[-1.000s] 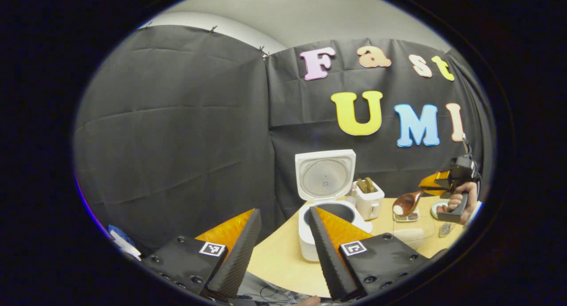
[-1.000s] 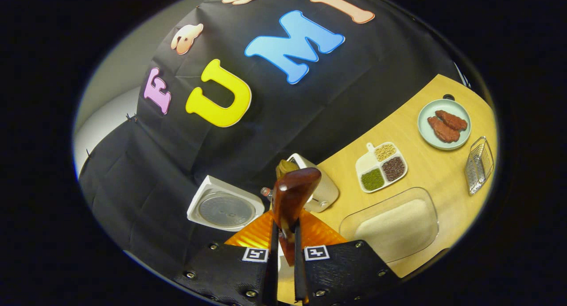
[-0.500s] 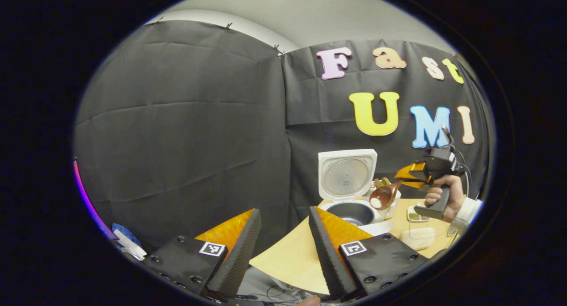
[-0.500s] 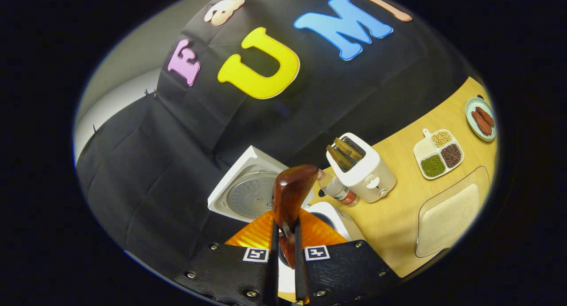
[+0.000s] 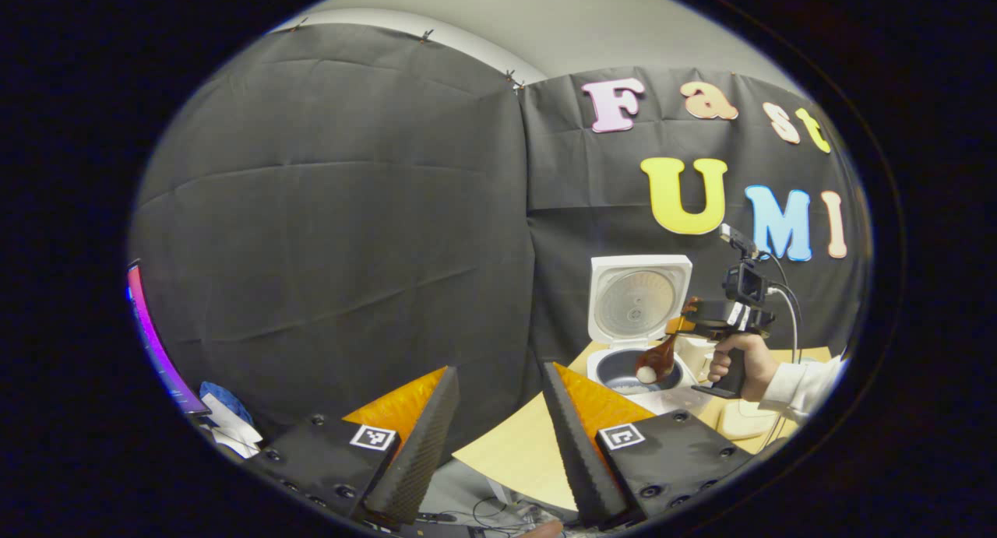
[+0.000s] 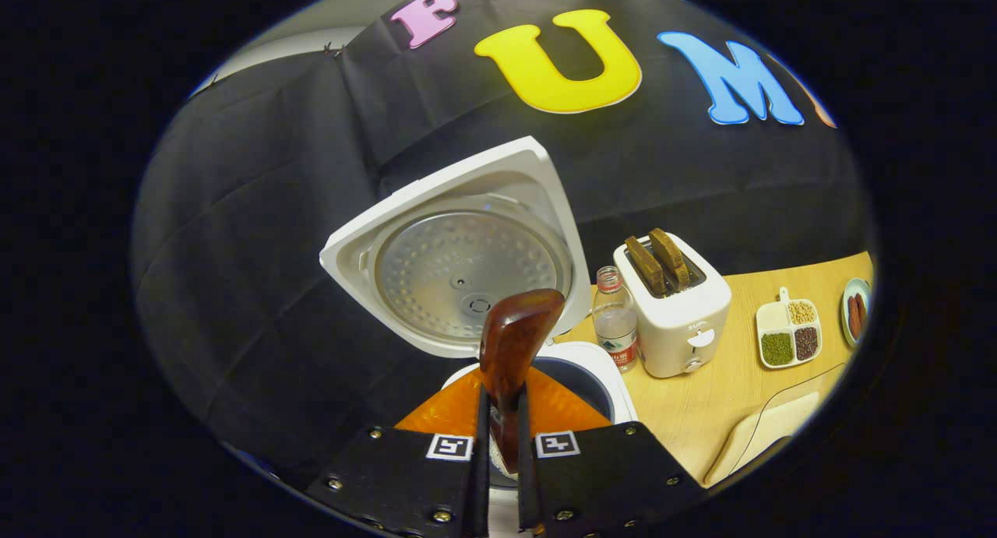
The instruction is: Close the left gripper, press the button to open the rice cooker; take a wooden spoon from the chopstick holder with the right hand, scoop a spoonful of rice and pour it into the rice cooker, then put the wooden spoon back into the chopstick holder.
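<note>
clamped tight on the handle of the glossy brown wooden spoon (image 6: 510, 351), the right gripper (image 6: 498, 444), fingers pressed together on either side. carried across from above the divided white dish of grains and beans (image 6: 790, 332) a second ago to directly over the white rice cooker (image 5: 635, 367), lid (image 6: 459, 250) standing open. tipped downward now in the left gripper view, the spoon bowl (image 5: 653, 360) with its small white heap of rice just above the dark inner pot. swung from the clear tray of rice (image 6: 767, 433) toward the cooker, the right gripper view, with white toaster (image 6: 676, 316) and small water bottle (image 6: 615, 320) just beside it. spread apart and holding nothing, the left gripper (image 5: 498, 437), drawn back from the pale wooden table (image 5: 506, 452) edge.
</note>
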Action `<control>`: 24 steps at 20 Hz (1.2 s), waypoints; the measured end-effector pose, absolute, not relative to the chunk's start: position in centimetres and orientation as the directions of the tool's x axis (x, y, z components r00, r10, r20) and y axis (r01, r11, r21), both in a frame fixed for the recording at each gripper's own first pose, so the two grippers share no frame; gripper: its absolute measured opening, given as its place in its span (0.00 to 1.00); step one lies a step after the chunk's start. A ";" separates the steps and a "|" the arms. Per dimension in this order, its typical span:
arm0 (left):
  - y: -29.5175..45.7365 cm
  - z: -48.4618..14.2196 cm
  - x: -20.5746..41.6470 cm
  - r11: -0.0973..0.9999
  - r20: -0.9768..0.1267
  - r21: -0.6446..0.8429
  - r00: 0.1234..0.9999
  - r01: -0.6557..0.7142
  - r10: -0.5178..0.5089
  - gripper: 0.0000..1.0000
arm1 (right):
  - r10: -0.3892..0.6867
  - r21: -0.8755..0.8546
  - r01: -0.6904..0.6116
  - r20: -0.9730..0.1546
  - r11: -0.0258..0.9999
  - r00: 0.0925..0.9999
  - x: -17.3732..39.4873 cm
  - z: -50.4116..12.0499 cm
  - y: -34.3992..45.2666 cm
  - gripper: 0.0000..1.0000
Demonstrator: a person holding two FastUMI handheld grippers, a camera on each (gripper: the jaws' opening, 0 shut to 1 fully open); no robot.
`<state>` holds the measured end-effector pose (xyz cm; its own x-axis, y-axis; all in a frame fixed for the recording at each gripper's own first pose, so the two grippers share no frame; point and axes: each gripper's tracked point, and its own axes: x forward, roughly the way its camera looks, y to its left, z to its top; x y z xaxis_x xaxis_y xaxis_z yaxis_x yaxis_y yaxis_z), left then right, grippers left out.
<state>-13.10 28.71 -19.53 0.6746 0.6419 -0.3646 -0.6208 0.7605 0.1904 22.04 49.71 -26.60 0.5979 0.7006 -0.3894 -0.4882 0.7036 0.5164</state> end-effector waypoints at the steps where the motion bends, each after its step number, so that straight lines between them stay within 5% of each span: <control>1: 28.8 -19.8 -13.3 0.757 -0.368 0.187 0.670 -0.626 0.644 0.79 | 0.697 0.480 -0.511 -0.398 0.713 0.597 22.0 -27.0 49.9 0.15; 10: 29.8 -20.4 -14.2 0.739 -0.376 0.161 0.651 -0.655 0.659 0.80 | 0.683 0.026 -0.728 -0.371 0.685 0.629 21.7 -26.7 51.8 0.15; 18: 30.6 -20.7 -15.2 0.728 -0.377 0.158 0.641 -0.667 0.669 0.80 | 0.636 -0.382 -0.678 -0.251 0.628 0.730 21.4 -25.4 51.8 0.16; 24: 30.5 -19.7 -16.3 0.737 -0.357 0.135 0.661 -0.663 0.660 0.80 | 0.615 -0.378 -0.645 -0.215 0.663 0.758 20.6 -22.8 49.8 0.16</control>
